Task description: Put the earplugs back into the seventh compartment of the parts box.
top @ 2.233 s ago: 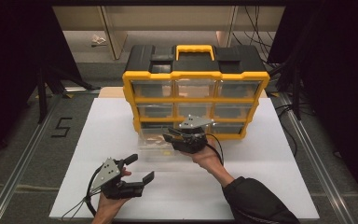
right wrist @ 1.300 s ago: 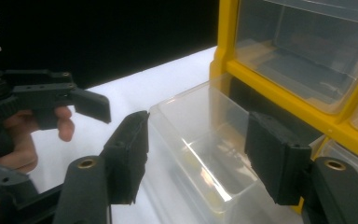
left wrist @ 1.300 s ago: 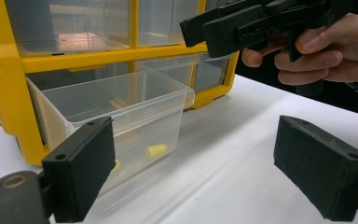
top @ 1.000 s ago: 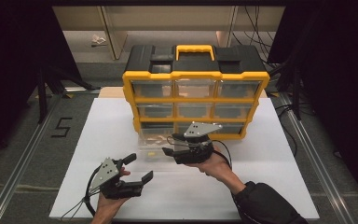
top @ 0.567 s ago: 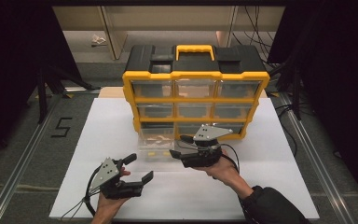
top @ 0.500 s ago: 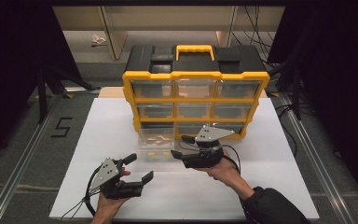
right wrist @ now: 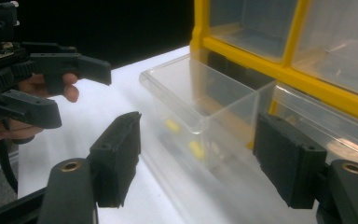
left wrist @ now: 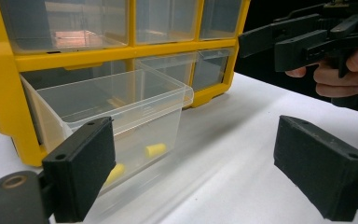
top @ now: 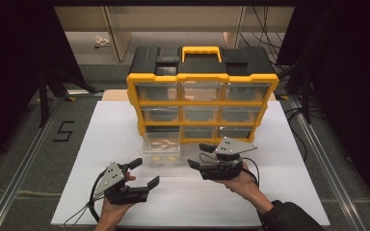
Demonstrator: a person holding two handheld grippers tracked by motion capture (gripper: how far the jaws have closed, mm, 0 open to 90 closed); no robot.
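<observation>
A yellow organizer cabinet (top: 202, 78) with clear drawers stands at the back of the white table (top: 101, 134). Its bottom-left clear drawer (top: 161, 150) is pulled out onto the table. In the left gripper view the drawer (left wrist: 121, 102) holds small yellow pieces (left wrist: 154, 150); they also lie in the drawer (right wrist: 200, 98) as yellow pieces (right wrist: 171, 125) in the right gripper view. My right gripper (top: 196, 155) is open just right of the drawer, apart from it. My left gripper (top: 146, 172) is open, nearer than the drawer, with nothing between its jaws.
The cabinet has a black top with a yellow handle (top: 201, 50). A dark floor with cables surrounds the table, and a "5" mark (top: 63, 131) lies at the left. White table surface runs along the front and both sides of the drawer.
My right gripper has drawn back from the drawer, moving right and toward the person. The drawer stays pulled out. The left gripper has not moved.
</observation>
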